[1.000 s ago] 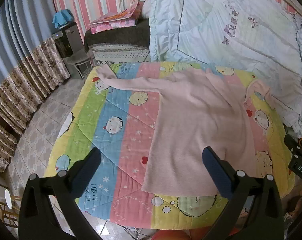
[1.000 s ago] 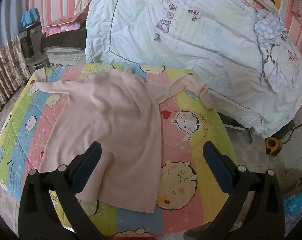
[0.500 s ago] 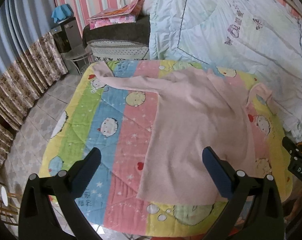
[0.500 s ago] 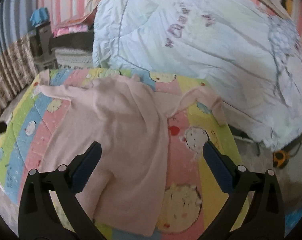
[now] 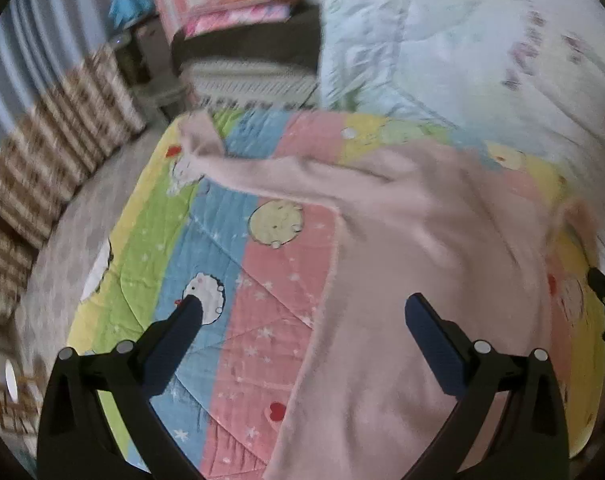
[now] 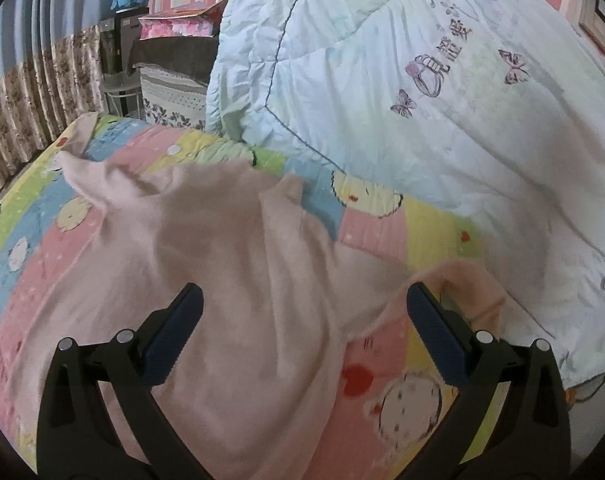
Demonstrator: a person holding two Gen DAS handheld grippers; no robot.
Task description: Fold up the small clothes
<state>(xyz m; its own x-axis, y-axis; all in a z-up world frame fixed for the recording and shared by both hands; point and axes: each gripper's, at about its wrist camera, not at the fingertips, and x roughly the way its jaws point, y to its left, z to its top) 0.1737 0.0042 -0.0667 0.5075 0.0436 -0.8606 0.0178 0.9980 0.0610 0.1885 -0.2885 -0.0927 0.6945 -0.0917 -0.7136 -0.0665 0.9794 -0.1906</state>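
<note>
A pale pink long-sleeved top (image 5: 422,248) lies flat on a colourful cartoon quilt (image 5: 150,240), sleeves spread out. Its left sleeve (image 5: 254,172) reaches to the quilt's far left corner. In the right wrist view the top (image 6: 206,264) fills the middle, and its right sleeve (image 6: 466,284) ends in a raised cuff beside my right fingertip. My left gripper (image 5: 302,312) is open and empty above the top's left edge. My right gripper (image 6: 302,300) is open and empty above the top's right shoulder area.
A large pale blue duvet (image 6: 422,80) lies bunched beyond the quilt (image 6: 430,228). A dark bench with a pink bag (image 5: 242,12) and a small cabinet stand at the back left. Patterned curtains (image 5: 42,152) and tiled floor lie left of the quilt.
Both grippers have moved forward and lower toward the top, which looks larger now. The right gripper has closed in on the right sleeve. Both stay open and empty.
</note>
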